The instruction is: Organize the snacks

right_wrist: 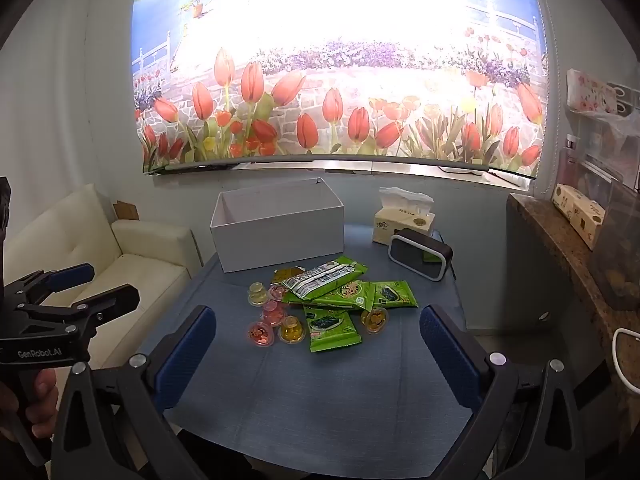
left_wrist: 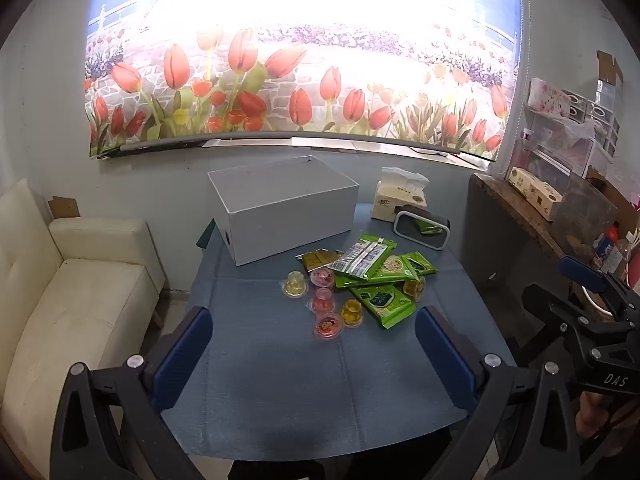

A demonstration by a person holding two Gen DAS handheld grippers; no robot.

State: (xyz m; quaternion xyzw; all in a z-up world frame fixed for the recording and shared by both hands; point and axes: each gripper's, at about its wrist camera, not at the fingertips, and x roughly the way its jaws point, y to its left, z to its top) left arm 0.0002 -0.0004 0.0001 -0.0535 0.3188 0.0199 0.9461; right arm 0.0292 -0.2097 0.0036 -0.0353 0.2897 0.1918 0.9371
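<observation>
A pile of green snack packets and several small jelly cups, pink and yellow, lies in the middle of the blue table. A white open box stands behind them at the table's far side. My left gripper is open and empty, held above the near table, short of the snacks. My right gripper is open and empty too, at a like distance. Each gripper shows at the edge of the other's view.
A tissue pack and a small black clock stand at the table's back right. A cream sofa is on the left. A cluttered stone counter is on the right.
</observation>
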